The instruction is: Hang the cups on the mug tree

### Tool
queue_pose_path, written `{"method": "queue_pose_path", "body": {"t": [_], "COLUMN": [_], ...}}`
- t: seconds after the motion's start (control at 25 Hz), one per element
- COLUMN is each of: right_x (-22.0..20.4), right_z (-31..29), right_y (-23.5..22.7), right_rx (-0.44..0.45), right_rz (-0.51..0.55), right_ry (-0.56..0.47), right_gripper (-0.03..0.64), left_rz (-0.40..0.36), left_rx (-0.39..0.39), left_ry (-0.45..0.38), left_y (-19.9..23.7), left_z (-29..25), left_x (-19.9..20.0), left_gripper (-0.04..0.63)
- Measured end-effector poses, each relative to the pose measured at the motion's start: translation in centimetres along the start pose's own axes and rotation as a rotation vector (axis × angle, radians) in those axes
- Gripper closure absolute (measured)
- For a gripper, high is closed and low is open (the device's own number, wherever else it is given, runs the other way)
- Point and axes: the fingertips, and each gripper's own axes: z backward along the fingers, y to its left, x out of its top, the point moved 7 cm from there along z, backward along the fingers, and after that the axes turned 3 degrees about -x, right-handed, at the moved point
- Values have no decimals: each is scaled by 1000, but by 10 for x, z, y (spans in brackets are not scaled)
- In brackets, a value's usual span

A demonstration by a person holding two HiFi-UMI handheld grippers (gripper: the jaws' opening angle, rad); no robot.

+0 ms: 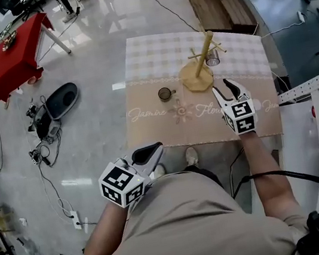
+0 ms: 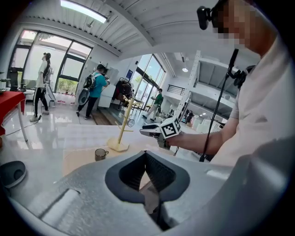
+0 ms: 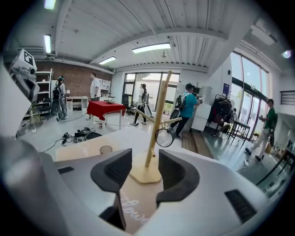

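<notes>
Beige tablecloth, checked along its far edge, covering a rectangular table [image 1: 155,64], the surface for the task. A pale wooden mug tree [image 1: 200,65] with slanted pegs stands toward the far right corner. The right gripper [image 1: 224,87] hovers over the surface just nearer than the tree's base, its jaws apart and empty, with that base in line beyond them. The left gripper [image 1: 151,151] is held off the near edge, by the person's body, with its jaws closed together on nothing. A clear glass cup [image 1: 213,58] hangs from a right-hand peg. A small dark glass cup [image 1: 165,94] stands upright near the middle of the surface, left of the tree's base. Judged step: one cup hung, one left to fetch. The next move calls for a reach left to the standing cup and a grip that leaves its handle free for a bare peg
</notes>
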Motion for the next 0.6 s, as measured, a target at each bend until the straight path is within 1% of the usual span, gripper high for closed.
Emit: {"method": "queue_pose_path", "body": {"t": [0.08, 0.16, 0.2, 0.28, 0.44, 0.6], "right_x": [-6, -12, -16, -24, -34, -36], "right_z": [22, 44, 54, 74, 111, 143], "right_y": [16, 33, 43, 67, 120, 164], "right_rx": [2, 19, 35, 71, 138, 156], "right_rz": [-20, -63, -88, -125, -156, -187], "right_ry": [10, 21, 31, 55, 90, 83], "right_gripper": [487, 556, 574, 587, 597, 601], "left_rz": [-26, -54, -61, -69, -68, -81], "left_rx": [-29, -59, -75, -107, -157, -213], "left_ry": [11, 22, 26, 32, 38, 65], "left_y": [-3, -6, -8, -9, -7, -7], "left_z": [2, 4, 6, 10, 21, 31], "left_x": [0, -2, -3, -5, -13, -28], "left_gripper": [588, 588, 588, 588, 588, 588]}}
